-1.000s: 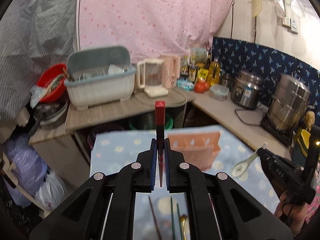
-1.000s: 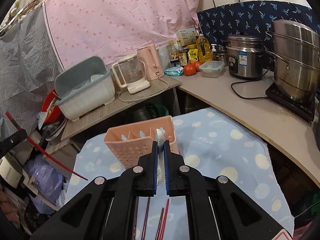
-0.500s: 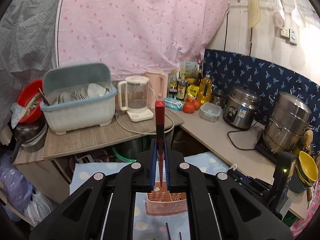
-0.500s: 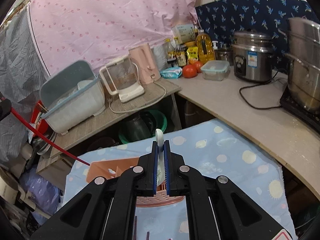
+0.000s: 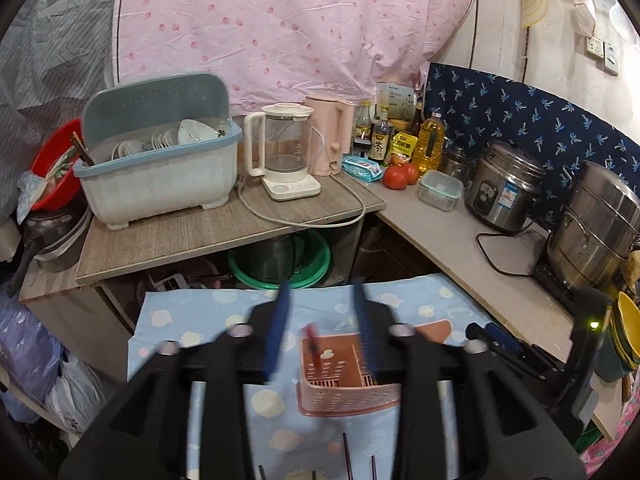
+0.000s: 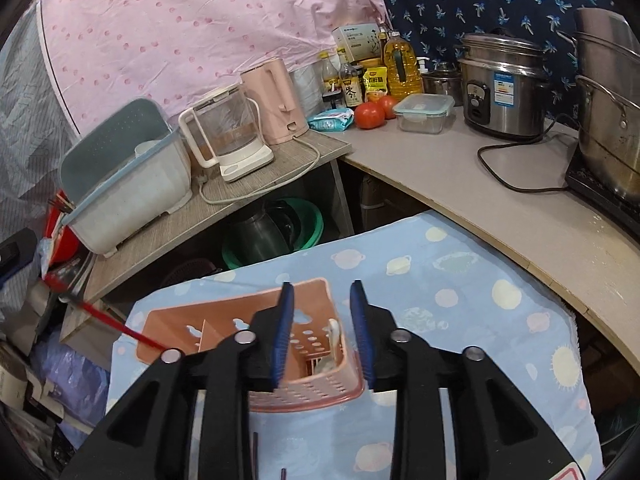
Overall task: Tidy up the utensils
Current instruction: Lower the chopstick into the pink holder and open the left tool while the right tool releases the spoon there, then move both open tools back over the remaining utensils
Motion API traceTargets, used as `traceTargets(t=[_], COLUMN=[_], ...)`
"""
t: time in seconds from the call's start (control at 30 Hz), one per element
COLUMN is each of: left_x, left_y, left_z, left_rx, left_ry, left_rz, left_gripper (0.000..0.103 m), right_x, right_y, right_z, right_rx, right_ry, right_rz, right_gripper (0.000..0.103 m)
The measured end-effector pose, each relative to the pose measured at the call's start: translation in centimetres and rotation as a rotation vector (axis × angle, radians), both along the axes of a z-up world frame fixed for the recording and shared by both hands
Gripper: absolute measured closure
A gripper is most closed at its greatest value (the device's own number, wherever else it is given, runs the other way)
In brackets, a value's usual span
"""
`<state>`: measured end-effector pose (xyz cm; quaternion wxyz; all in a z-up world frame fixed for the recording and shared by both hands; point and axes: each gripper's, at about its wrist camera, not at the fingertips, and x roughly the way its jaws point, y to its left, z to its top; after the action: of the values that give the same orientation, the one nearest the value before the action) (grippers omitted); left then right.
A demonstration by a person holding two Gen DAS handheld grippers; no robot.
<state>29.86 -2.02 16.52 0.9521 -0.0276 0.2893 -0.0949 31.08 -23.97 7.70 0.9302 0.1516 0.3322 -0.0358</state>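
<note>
A pink perforated utensil basket (image 5: 348, 396) (image 6: 308, 394) stands on the blue patterned cloth (image 5: 224, 320) (image 6: 460, 300). My left gripper (image 5: 320, 328) is open above the basket's left part; a red chopstick (image 5: 313, 346) stands in that compartment and also shows in the right wrist view (image 6: 104, 318) slanting into the basket. My right gripper (image 6: 322, 328) is open above the basket's right compartment, where a white spoon (image 6: 332, 336) leans inside. More chopsticks (image 5: 347, 454) (image 6: 256, 456) lie on the cloth near the bottom edge.
Behind the cloth is a low wooden shelf with a dish rack (image 5: 160, 160), a glass kettle (image 5: 286, 152) and a pink kettle (image 5: 330, 140). The counter on the right holds tomatoes (image 5: 396, 176), a rice cooker (image 5: 504, 188) and a steel pot (image 5: 600, 224).
Both grippers have opened. The red chopstick left my left jaws and now stands in the basket; the white spoon left my right jaws and sits in the basket.
</note>
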Motion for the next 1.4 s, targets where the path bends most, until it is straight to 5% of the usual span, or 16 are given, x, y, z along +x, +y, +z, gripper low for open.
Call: traceTargets(t=[0.4,0.9,1.4], left_x=[-6.6,-21.0,-25.6], left_y=[2.3,5.9,5.2], left_z=[-2.6,-15.7,-21.8], left_rx=[0.009,0.045,0.058], left_ry=[0.090,0.337,0.416], left_rz=[-0.005,0.022,0.005], left_gripper=[0.062,0.061,0.062], right_x=[-9.6,-26.8,-30.9], right_y=[1.2,4.6,7.1], right_z=[0.0,-9.8,-13.0], right_rx=[0.036,0.000,-0.047], right_ry=[-0.005,0.213,0.263], right_rz=[0.025,0.069,0.123], right_gripper=[0.067,0.067,0.067])
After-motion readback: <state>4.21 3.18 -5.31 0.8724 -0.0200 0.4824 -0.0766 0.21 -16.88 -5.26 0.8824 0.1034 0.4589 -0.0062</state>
